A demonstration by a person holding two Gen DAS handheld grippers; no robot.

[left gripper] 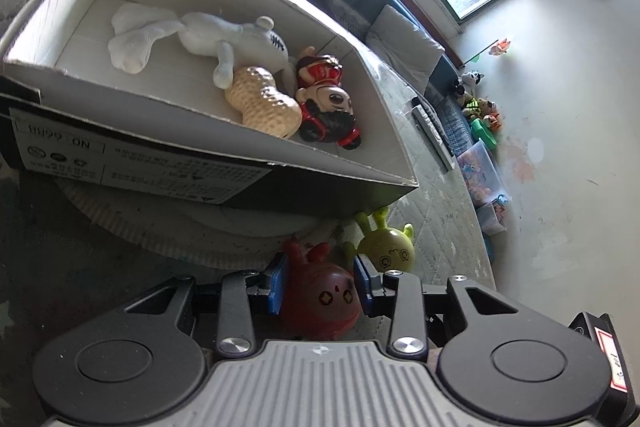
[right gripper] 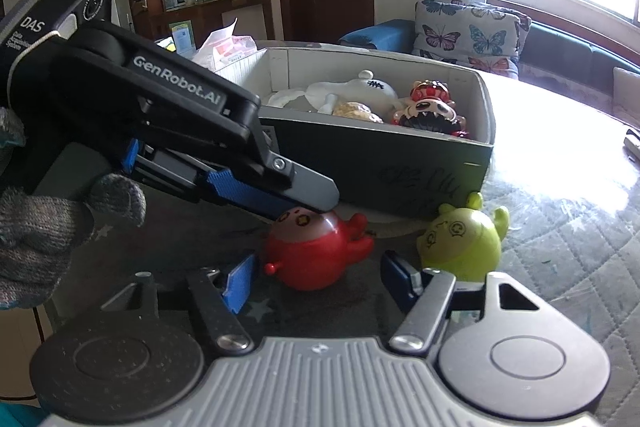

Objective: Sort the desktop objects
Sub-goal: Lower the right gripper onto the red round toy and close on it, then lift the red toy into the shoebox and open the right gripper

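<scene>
A round red toy (left gripper: 320, 301) (right gripper: 310, 253) lies on the table in front of a dark cardboard box (left gripper: 132, 155) (right gripper: 384, 163). My left gripper (left gripper: 320, 281) (right gripper: 296, 203) has its blue pads on both sides of the red toy, closed against it. A yellow-green toy (left gripper: 386, 247) (right gripper: 460, 241) lies just right of it. My right gripper (right gripper: 318, 283) is open and empty, its fingers either side of the red toy from the near side. The box holds a white plush (left gripper: 192, 39), a knitted peanut (left gripper: 264, 101) and a red and black doll (left gripper: 328, 103).
A quilted mat (right gripper: 568, 227) covers the table to the right. A remote (left gripper: 434, 133) lies beyond the box. A sofa with a butterfly cushion (right gripper: 468, 31) stands behind. Toys and a plastic bin (left gripper: 480, 167) sit on the floor by the wall.
</scene>
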